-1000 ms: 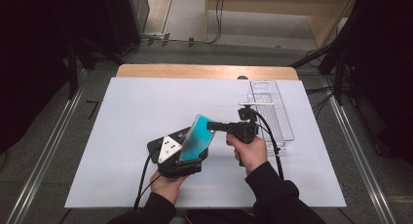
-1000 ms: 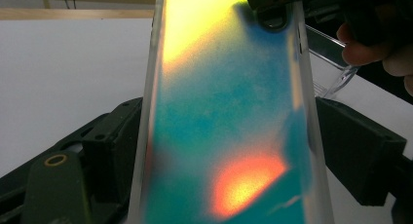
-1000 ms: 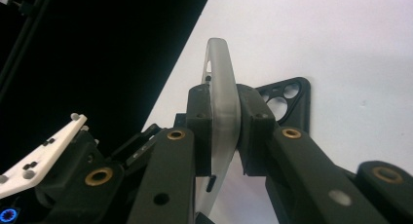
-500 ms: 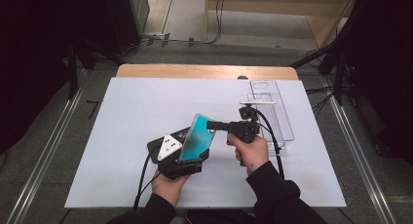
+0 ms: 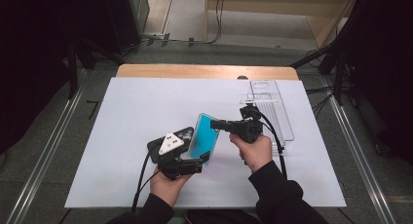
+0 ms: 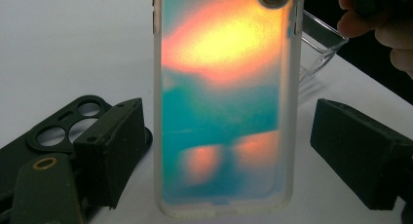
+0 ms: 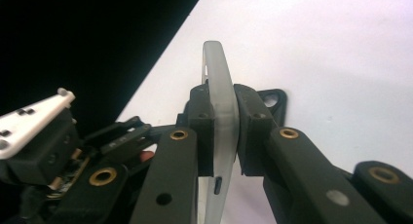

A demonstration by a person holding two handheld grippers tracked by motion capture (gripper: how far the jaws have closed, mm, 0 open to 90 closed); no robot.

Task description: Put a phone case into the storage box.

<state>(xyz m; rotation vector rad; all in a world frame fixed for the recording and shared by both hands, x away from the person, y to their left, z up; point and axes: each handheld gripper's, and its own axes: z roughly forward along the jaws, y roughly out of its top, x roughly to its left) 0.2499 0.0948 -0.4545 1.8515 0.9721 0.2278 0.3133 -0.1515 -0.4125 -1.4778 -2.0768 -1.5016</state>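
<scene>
Phone case (image 5: 203, 141): translucent, teal-and-orange, held tilted above the bench (image 5: 126, 112), just beside a dark phone case (image 5: 171, 139) lying flat.
Right hand-held gripper (image 7: 224, 131): pads (image 7: 202, 131) pressed onto the case's edge, pinching it firmly.
Left hand-held gripper (image 5: 192, 165): jaws spread either side of the case's lower end, pads (image 6: 114, 151) clear of it; jaws eased slightly wider over the last second.
Clear case (image 5: 272, 112): lies at the bench's right, well apart.
Reading: the grip appears to have passed to the right side alone; the left looks free to withdraw.
</scene>
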